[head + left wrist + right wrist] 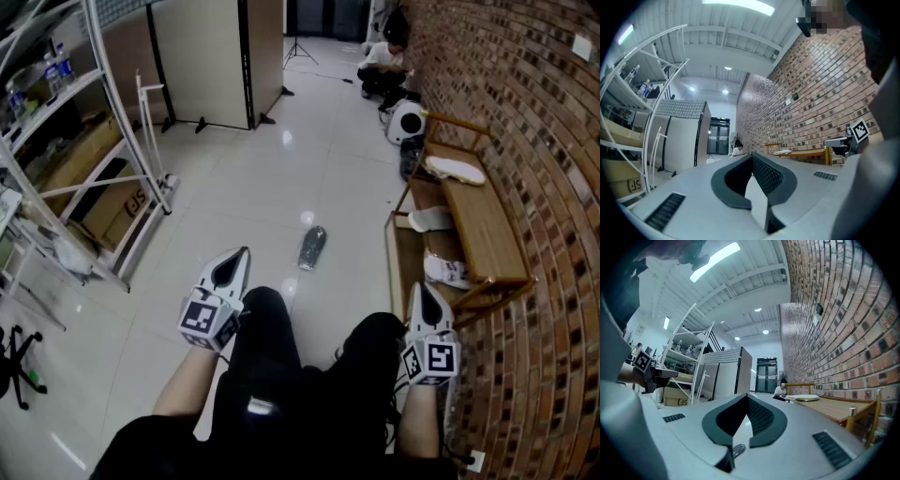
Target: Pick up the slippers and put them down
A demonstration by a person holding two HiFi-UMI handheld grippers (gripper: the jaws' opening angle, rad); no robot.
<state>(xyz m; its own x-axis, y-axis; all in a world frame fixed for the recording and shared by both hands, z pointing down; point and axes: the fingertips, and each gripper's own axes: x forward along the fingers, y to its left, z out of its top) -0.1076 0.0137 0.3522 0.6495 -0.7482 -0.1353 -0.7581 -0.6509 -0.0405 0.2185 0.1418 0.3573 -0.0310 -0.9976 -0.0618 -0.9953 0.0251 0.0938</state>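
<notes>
Chief risk: meeting the dark slipper with jaws pressed together, as now on both the left gripper and the right gripper, each empty, and so only nudging it across the glossy floor; or else pinching a thin edge and dropping it on the lift. Lies on the floor ahead of the knees, well apart from both grippers, left of the wooden bench bearing white slippers. Long axis running away from the person, far end leaning slightly right; toe end too small to tell.

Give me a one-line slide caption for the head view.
Left tongs and right tongs shut and empty, a grey slipper on the floor ahead, white slippers on the wooden rack.
</notes>
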